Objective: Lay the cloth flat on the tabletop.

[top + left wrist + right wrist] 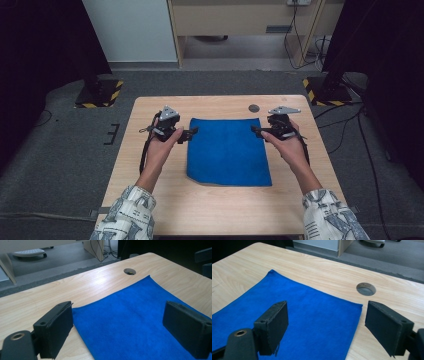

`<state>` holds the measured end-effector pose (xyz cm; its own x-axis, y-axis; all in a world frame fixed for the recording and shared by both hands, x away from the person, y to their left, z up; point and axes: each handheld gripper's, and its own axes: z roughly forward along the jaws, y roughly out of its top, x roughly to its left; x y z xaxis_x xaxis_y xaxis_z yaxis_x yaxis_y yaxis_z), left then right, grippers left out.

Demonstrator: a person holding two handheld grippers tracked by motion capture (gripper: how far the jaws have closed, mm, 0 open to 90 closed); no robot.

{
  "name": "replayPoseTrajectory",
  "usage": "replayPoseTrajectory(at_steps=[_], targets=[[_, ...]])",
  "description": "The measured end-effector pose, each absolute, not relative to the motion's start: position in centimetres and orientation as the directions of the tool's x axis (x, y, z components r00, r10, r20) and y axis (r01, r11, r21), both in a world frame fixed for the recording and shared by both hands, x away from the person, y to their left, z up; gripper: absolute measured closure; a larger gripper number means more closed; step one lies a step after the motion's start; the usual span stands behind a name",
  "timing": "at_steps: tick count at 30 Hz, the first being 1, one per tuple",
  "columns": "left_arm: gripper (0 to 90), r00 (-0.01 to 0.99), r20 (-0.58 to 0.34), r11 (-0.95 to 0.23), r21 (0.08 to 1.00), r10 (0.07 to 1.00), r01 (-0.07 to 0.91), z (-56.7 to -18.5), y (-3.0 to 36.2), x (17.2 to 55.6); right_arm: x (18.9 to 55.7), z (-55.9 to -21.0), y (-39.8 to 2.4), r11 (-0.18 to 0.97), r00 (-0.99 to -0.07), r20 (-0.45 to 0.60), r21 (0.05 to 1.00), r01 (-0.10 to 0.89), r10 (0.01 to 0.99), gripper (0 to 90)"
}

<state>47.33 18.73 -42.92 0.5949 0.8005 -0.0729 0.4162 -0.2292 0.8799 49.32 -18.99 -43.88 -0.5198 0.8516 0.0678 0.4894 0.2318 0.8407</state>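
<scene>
**Blue cloth flat on the table, both grippers at its far corners, jaws apart**

Blue cloth lies spread flat near the middle of the wooden table, one layer as far as I can tell, its near left corner slightly rounded. The left gripper sits just beside the cloth's far left corner; the right gripper sits just beside the far right corner. Both point inward, toward each other.

Jaw state: in the left gripper view the two black pads stand wide, one over bare wood by the cloth's edge, one above the cloth, nothing pinched between. The right gripper view reads the same: pads apart, the far right corner of the cloth below the gap, no fabric lifted.

Step, as I judge it: lining up on the two far corners before a grasp, probably for a fold. Nothing is held yet.

Next move calls for: each gripper lower, one pad under or against the hem, then a close on the corner; both sides together, so the cloth does not skew.

Count:
- cloths: one
- grippers: two
- hands: two
- tables: one
- round holes in the tabletop: one, just beyond the far edge of the cloth
</scene>
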Motion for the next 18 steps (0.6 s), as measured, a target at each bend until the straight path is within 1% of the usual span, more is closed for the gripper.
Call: replayPoseTrajectory(at_steps=[7,11,18], targets=[[8.0,0.600,-0.076,-0.232,0.877,0.796,0.420,-43.7,19.2,46.8,48.2,-44.3,-18.1,0.265,-0.559,0.059,0.837,0.480,0.827,23.3],[8.0,0.603,-0.090,-0.224,0.877,0.793,0.425,-44.0,19.5,46.4,47.5,-44.5,-17.3,0.275,-0.582,0.061,0.838,0.472,0.811,24.6],[7.8,0.612,-0.086,-0.231,0.878,0.786,0.420,-44.5,19.8,45.7,46.5,-44.8,-15.9,0.283,-0.616,0.076,0.839,0.464,0.784,26.5]])
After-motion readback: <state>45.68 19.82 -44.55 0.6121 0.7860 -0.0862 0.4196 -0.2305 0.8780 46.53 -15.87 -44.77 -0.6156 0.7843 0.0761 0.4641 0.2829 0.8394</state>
